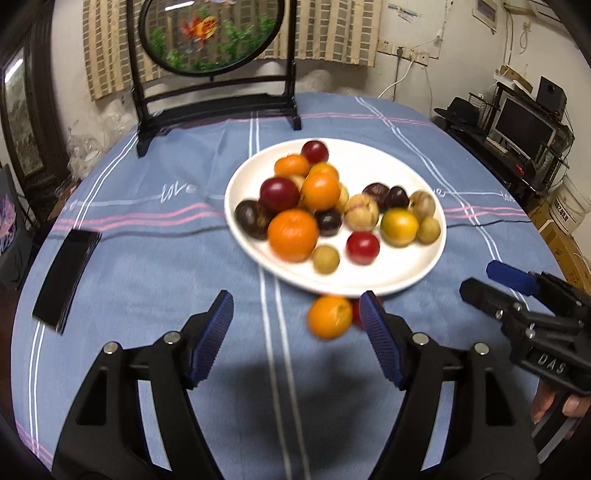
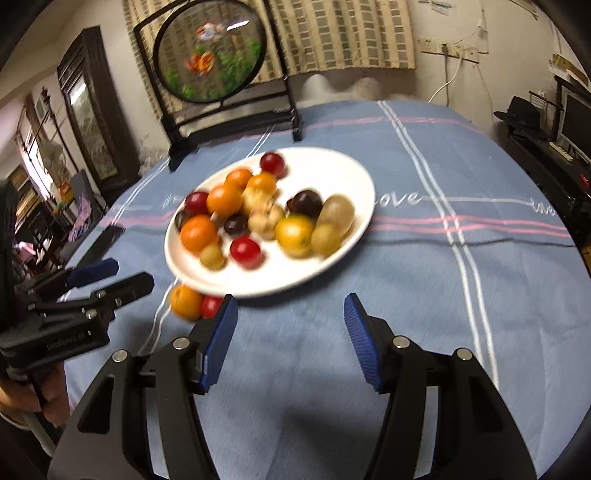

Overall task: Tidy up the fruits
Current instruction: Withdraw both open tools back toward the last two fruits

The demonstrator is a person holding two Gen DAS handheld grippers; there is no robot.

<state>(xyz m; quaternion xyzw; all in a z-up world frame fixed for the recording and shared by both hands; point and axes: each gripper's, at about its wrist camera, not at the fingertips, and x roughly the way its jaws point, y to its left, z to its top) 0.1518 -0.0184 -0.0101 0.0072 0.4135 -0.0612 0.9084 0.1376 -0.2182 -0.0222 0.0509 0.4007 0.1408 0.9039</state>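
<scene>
A white plate (image 1: 413, 273) heaped with fruit sits mid-surface on a blue striped cloth (image 1: 166, 258). An orange (image 1: 330, 316) and a red fruit (image 2: 211, 305) lie just off its near rim. A black phone (image 1: 66, 275) lies to the left; a framed round fish screen (image 1: 210, 33) stands behind. The left gripper (image 1: 297, 341) and right gripper (image 2: 290, 338) are both apart and empty, the right's jaws not quite as wide.
</scene>
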